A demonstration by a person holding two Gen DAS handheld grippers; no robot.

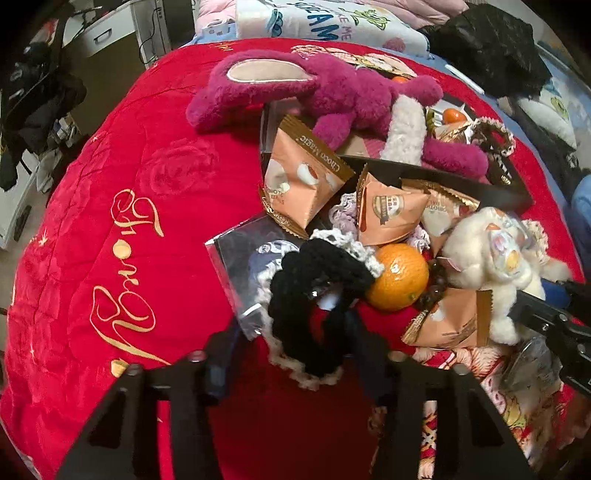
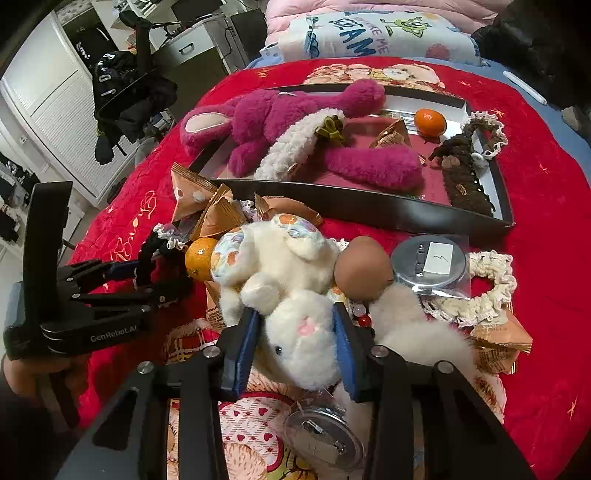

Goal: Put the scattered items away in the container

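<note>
A black tray (image 2: 362,206) lies on the red bedspread and holds a magenta plush bunny (image 2: 280,118), a tangerine (image 2: 429,121), a snack packet and a brown crochet band. It also shows in the left wrist view (image 1: 461,182). Before it lie orange snack packets (image 1: 306,177), an orange (image 1: 400,275) and badges. My left gripper (image 1: 295,354) stands open around a black crochet scrunchie (image 1: 314,291); it also shows in the right wrist view (image 2: 159,273). My right gripper (image 2: 295,350) is shut on the head of a white plush toy (image 2: 288,295).
A brown egg-like ball (image 2: 364,267), a round silver badge in a bag (image 2: 430,264) and a cream lace scrunchie (image 2: 484,291) lie right of the plush. Another badge (image 2: 325,435) lies under my right gripper. Pillows (image 2: 369,33) sit behind; furniture stands at left.
</note>
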